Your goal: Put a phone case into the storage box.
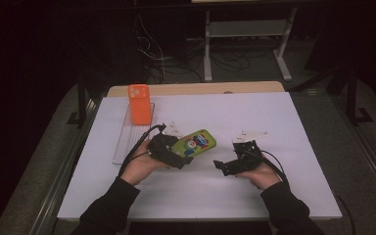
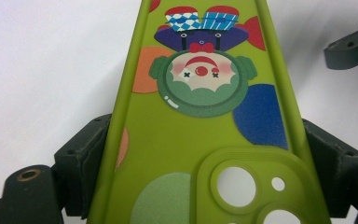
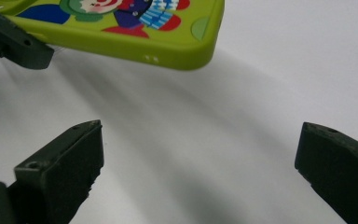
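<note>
White sheet (image 1: 274, 127) covers wooden table (image 1: 196, 88); dark room, cables (image 1: 152, 54) behind.

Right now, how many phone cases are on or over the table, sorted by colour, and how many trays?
Orange phone case: 1, standing at the far end of the tray.
Green phone case: 1, held in the left gripper, with a cartoon clown print.
Clear tray: 1.
Total: 3 things.

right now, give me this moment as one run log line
left tongs: shut on green phone case | right tongs: open, empty | orange phone: upright on tray
</note>
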### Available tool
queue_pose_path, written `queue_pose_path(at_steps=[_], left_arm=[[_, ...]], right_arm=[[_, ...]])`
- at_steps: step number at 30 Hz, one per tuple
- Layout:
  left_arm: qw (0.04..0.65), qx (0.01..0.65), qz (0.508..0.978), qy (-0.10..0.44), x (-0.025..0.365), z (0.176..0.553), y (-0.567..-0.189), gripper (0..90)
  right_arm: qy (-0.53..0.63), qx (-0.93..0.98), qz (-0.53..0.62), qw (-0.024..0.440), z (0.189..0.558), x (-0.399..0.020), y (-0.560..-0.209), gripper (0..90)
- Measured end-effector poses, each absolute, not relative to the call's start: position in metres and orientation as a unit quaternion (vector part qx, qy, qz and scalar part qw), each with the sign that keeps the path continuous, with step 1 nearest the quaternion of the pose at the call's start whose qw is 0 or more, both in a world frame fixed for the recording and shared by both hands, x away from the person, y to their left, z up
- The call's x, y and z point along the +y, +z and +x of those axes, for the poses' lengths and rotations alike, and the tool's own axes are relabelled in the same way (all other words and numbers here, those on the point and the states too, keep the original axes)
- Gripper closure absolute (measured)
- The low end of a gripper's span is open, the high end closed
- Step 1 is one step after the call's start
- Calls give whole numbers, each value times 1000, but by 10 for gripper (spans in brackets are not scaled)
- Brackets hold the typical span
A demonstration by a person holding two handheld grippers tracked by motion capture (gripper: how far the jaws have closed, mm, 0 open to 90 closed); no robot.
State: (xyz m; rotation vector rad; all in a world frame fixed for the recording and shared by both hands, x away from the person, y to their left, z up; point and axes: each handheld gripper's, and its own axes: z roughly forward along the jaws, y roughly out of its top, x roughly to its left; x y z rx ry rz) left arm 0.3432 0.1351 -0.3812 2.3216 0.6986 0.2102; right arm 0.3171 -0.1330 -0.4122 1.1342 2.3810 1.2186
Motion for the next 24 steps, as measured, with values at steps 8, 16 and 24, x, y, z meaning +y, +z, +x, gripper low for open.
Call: queue_pose_path(at_steps=[8,16,24], left_arm=[[347,270,895,75,133,342,-383,151],[346,268,896,70,135,342,-383,151],[347,269,896,64,136,343,-383,151]], right_arm=[[385,837,346,178,311,-124,-415,3],[377,841,311,233,307,-123,-413,3],[354,851,274,274,304,-121,-414,3]])
